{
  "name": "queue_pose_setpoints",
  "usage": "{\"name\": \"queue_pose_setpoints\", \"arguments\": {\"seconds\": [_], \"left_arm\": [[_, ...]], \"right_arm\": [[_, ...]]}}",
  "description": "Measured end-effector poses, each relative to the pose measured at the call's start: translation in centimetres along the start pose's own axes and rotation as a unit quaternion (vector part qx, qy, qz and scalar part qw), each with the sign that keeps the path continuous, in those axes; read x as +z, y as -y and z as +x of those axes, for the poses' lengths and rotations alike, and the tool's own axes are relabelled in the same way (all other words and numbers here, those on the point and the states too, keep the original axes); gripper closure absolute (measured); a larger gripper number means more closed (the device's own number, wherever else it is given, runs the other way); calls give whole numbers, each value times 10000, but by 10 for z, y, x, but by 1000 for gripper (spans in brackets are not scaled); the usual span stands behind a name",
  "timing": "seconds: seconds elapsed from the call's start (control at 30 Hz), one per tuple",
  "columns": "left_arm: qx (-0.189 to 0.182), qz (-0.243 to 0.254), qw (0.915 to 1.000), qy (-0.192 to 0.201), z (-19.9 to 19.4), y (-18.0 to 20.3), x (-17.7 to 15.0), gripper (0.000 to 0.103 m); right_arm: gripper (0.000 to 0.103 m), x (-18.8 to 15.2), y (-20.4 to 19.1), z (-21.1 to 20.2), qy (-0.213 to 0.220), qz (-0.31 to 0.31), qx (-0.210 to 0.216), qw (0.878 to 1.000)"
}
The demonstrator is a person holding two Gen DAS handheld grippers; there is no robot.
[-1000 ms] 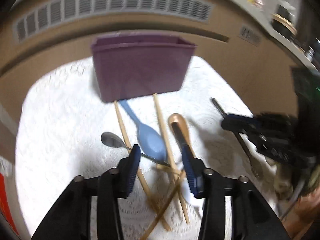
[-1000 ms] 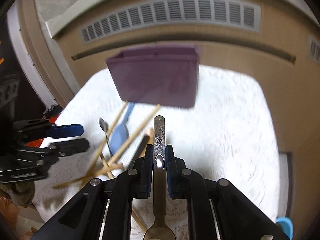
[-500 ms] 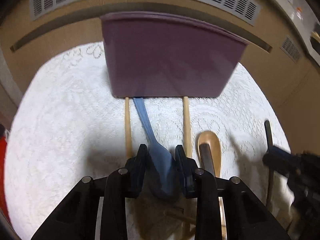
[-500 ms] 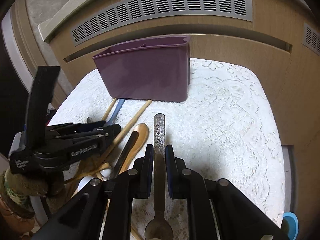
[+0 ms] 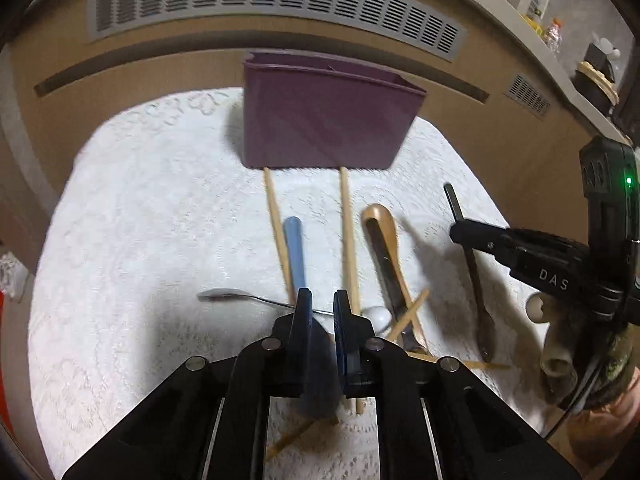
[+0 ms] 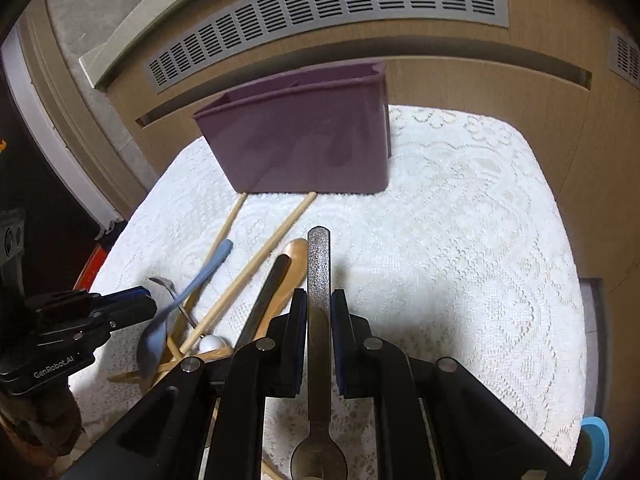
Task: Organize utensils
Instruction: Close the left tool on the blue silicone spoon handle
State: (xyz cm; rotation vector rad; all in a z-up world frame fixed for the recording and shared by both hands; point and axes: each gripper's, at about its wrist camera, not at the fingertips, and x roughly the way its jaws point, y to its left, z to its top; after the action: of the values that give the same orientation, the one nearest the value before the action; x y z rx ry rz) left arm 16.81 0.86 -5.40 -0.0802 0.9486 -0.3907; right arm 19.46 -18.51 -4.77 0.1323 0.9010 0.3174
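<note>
A purple utensil holder (image 5: 324, 120) stands at the back of the white lace cloth; it also shows in the right wrist view (image 6: 304, 140). My left gripper (image 5: 320, 312) is shut on the bowl of a blue plastic spoon (image 5: 295, 252), lifted off the cloth with its handle pointing toward the holder. The same spoon (image 6: 188, 292) shows in the right wrist view. My right gripper (image 6: 318, 312) is shut on a metal spoon (image 6: 319, 280) by its speckled handle, bowl toward me. Wooden chopsticks (image 5: 347, 232), a wooden spoon (image 5: 384, 240) and a small metal spoon (image 5: 228, 294) lie on the cloth.
A wooden panel with a grey vent grille (image 5: 276, 4) rises behind the holder. A small white ball-shaped piece (image 5: 378, 316) lies among crossed chopsticks. A blue object (image 6: 596, 444) sits at the table's right front edge. The lace cloth (image 6: 460, 240) stretches right of the utensils.
My left gripper closed on the blue spoon's bowl and lifted it back from the holder. My right gripper kept hold of the metal spoon and shifted slightly.
</note>
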Motion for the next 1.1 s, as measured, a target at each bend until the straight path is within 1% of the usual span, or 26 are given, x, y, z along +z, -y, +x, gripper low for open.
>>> {"name": "queue_pose_setpoints", "arguments": {"seconds": [0.03, 0.1, 0.13, 0.17, 0.27, 0.3, 0.4, 0.43, 0.47, 0.5, 0.53, 0.63, 0.73, 0.8, 0.83, 0.87, 0.93, 0.97, 1.0, 1.03, 1.07, 1.1], "left_arm": [[-8, -80, 10000, -29, 2, -3, 2, 89], [20, -146, 9996, -245, 12, -6, 7, 85], [84, -187, 9994, -296, 18, -7, 11, 80], [142, -188, 9992, -329, 23, -7, 14, 78], [433, -80, 9980, -450, 40, -5, 26, 77], [543, -54, 9970, -542, 48, -6, 30, 77], [702, -17, 9938, -865, 71, -10, 34, 78], [705, -10, 9942, -813, 73, -11, 34, 80], [729, 39, 9947, -730, 72, -10, 34, 86], [712, 72, 9955, -629, 68, -9, 33, 88], [667, 71, 9965, -503, 62, -9, 32, 96], [524, 126, 9985, -16, 31, -4, 25, 97], [454, 162, 9980, 406, -1, 3, 18, 98], [398, 178, 9974, 569, -16, 6, 14, 98], [390, 196, 9973, 584, -18, 6, 13, 98], [398, 208, 9975, 550, -17, 7, 15, 96], [437, 265, 9985, 181, -2, 3, 16, 92], [467, 312, 9984, -19, 8, 2, 16, 81], [480, 349, 9981, -144, 17, 2, 16, 72], [482, 374, 9979, -236, 25, 1, 16, 57], [511, 377, 9974, -330, 34, 0, 17, 55], [522, 378, 9972, -376, 39, -1, 17, 55]], "right_arm": [[92, 0, -2, -1, 22, -27, -18, 10000], [92, 0, -5, -3, 43, -108, -74, 9999], [92, 0, -7, -4, 41, -131, -83, 9999], [92, -1, -8, -4, 36, -161, -97, 9998], [92, -3, -9, -3, 28, -202, -131, 9997], [92, -4, -9, -3, 23, -206, -127, 9997], [92, -5, -9, -4, 30, -229, -126, 9997], [91, -5, -9, -5, 39, -234, -133, 9996], [91, -5, -9, -6, 57, -237, -146, 9996], [91, -5, -9, -7, 81, -240, -154, 9996], [91, -5, -9, -9, 105, -240, -156, 9995], [92, -6, -9, -15, 188, -214, -154, 9995], [92, -6, -12, -22, 268, -224, -155, 9993], [92, -7, -15, -26, 331, -231, -122, 9991], [92, -7, -16, -29, 361, -238, -102, 9990], [92, -8, -18, -31, 382, -252, -88, 9989], [92, -9, -20, -33, 384, -262, -81, 9989], [92, -10, -21, -33, 365, -267, -77, 9989], [92, -11, -22, -33, 348, -275, -78, 9990], [92, -12, -22, -33, 337, -283, -82, 9990], [92, -12, -22, -33, 328, -297, -85, 9990], [92, -13, -22, -32, 319, -313, -90, 9990]]}}
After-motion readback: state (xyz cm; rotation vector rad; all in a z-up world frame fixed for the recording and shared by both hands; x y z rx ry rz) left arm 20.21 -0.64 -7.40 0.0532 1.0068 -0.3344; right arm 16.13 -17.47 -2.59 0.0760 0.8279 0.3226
